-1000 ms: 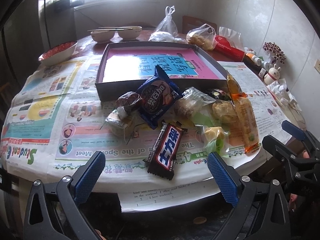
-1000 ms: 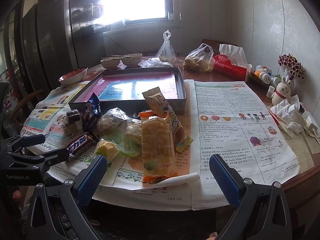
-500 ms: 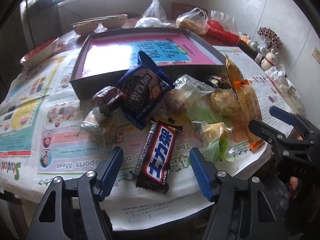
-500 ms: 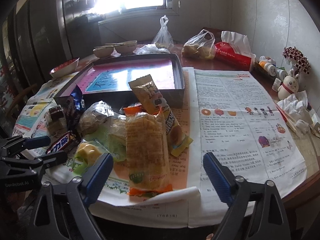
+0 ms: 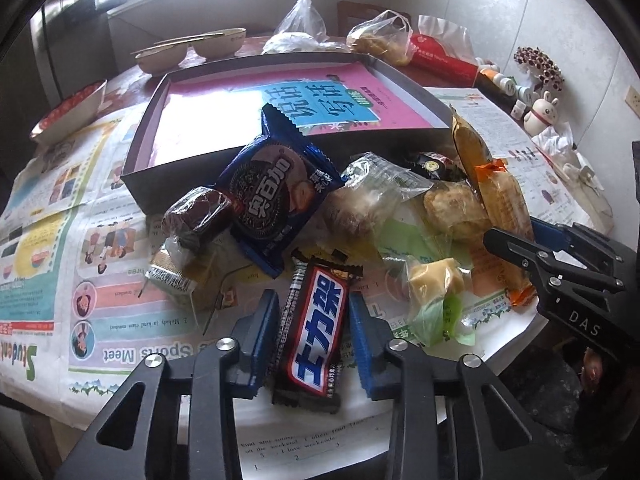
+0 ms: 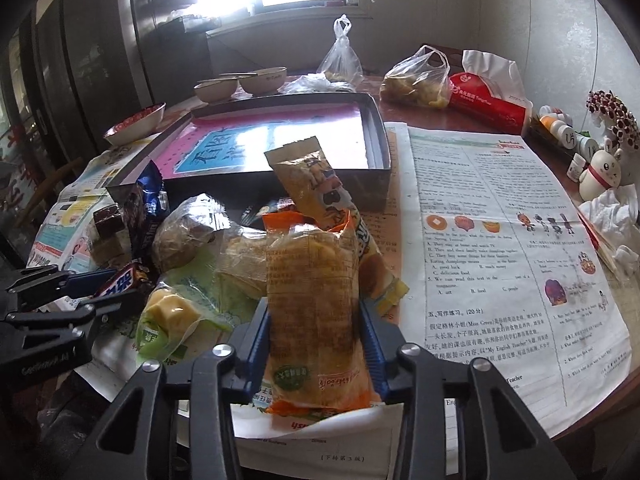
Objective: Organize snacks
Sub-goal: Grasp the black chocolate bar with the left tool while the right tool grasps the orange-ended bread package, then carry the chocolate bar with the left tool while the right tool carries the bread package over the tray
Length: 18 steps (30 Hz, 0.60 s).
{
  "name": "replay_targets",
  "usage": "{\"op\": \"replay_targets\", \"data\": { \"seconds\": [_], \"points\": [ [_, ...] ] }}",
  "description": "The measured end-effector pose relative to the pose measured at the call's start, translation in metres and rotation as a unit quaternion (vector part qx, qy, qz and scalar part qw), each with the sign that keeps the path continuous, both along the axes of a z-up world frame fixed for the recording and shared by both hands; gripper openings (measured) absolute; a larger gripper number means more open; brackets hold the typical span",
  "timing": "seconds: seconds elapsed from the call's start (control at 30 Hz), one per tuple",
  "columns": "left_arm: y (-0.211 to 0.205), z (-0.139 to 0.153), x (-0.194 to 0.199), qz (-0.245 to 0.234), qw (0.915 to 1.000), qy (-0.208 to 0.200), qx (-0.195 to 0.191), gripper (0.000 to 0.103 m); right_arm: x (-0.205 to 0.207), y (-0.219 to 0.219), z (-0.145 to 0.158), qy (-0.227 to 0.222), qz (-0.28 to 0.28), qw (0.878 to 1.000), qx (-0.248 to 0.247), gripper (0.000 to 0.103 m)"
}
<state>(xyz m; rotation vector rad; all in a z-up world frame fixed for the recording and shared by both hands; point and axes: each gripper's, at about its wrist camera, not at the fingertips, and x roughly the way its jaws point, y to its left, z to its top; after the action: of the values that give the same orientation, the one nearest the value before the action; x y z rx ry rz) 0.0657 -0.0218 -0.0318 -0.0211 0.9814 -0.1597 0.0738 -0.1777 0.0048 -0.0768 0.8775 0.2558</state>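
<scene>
Now your left gripper (image 5: 313,338) and right gripper (image 6: 317,330), wide a second ago, are closing on the chocolate bar (image 5: 314,332) and orange-ended cracker pack (image 6: 314,308) at the table's (image 6: 592,416) near edge, ready for lifting.

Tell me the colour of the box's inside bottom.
Pink with a blue panel; the left wrist view shows it best.

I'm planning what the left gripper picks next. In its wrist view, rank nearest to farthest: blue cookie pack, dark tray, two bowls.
1. Blue cookie pack, just beyond the pads, leaning on the tray.
2. Dark tray, behind the snack pile.
3. Two bowls, far edge, left.
</scene>
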Motion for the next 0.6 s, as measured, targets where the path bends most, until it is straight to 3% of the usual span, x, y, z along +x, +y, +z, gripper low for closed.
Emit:
{"op": "replay_targets", "data": {
  "seconds": [0.33, 0.6],
  "points": [
    [0.004, 0.002, 0.000, -0.002, 0.9997, 0.003, -0.023, 0.030, 0.001, -0.004, 0.020, -0.023, -0.002, 1.000, 0.020, 0.036],
    [0.011, 0.025, -0.008, -0.003, 0.9988, -0.026, -0.042, 0.030, 0.009, -0.005, 0.038, -0.046, -0.001, 0.998, 0.031, 0.036]
  ]
}}
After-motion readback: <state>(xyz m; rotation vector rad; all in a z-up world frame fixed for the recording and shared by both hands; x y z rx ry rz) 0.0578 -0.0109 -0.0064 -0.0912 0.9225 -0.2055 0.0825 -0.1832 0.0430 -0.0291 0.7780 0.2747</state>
